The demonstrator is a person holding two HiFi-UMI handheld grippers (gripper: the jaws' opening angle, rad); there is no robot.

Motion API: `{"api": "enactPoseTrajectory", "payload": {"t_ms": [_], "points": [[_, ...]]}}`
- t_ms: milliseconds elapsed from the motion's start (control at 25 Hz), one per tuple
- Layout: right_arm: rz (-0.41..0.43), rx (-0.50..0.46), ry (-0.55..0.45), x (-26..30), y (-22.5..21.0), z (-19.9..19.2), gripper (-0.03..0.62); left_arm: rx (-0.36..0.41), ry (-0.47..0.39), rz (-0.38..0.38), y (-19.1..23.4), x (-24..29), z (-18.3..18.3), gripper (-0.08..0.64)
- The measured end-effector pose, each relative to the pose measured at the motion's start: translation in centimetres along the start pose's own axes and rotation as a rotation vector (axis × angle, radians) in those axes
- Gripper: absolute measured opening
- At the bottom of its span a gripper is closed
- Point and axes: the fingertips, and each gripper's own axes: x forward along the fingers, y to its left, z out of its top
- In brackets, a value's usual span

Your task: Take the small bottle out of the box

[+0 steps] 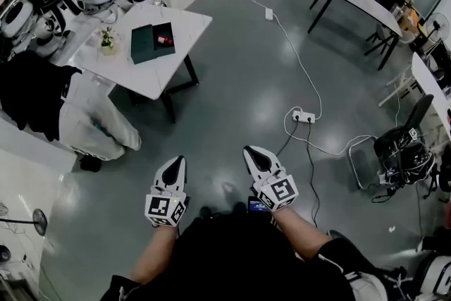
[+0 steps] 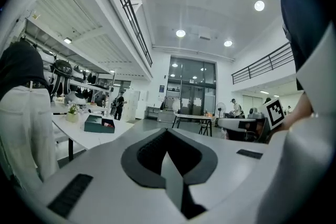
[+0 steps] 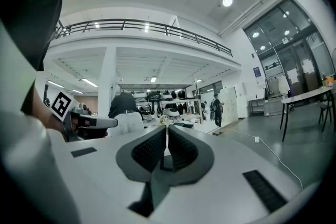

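Note:
A dark green open box (image 1: pixel 146 44) lies on a white table (image 1: pixel 180 60) far off at the upper left. A small reddish bottle (image 1: pixel 165 40) rests inside it. In the left gripper view the box (image 2: pixel 98 124) shows small at the left, well beyond the jaws. My left gripper (image 1: pixel 174 164) and right gripper (image 1: pixel 254 154) are held side by side close to my body, over the grey floor and far from the table. Both point level. The left gripper (image 2: pixel 167 131) has its jaws together with nothing between them. The right gripper (image 3: pixel 167 129) also has its tips meeting, empty.
A person in white trousers and a dark top (image 1: pixel 83 116) bends at the table's near left side. A power strip (image 1: pixel 304 116) with cables lies on the floor ahead. A chair (image 1: pixel 403 149) stands at the right, and another table (image 1: pixel 363 0) at the back right.

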Motion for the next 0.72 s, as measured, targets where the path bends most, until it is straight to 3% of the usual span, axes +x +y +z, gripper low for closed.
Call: {"api": "enactPoseTrajectory", "payload": {"t_ms": [240,440,720], "points": [[-0.007,-0.006,0.032,-1.8,-1.3,-1.0,0.038,-0.115,-0.006,-0.008,-1.6,0.7,-0.9,0.012],[0.002,-0.008,0.025,-2.8,-3.0,-1.4,0.038,-0.016,0.037,-0.069,-5.0,1.9,-1.4,0.012],[0.035,-0.046,-0.003,-5.3,-4.5,-0.6,0.038,-0.024,0.044,-0.062,-7.7,3.4,-1.9,0.012]]}}
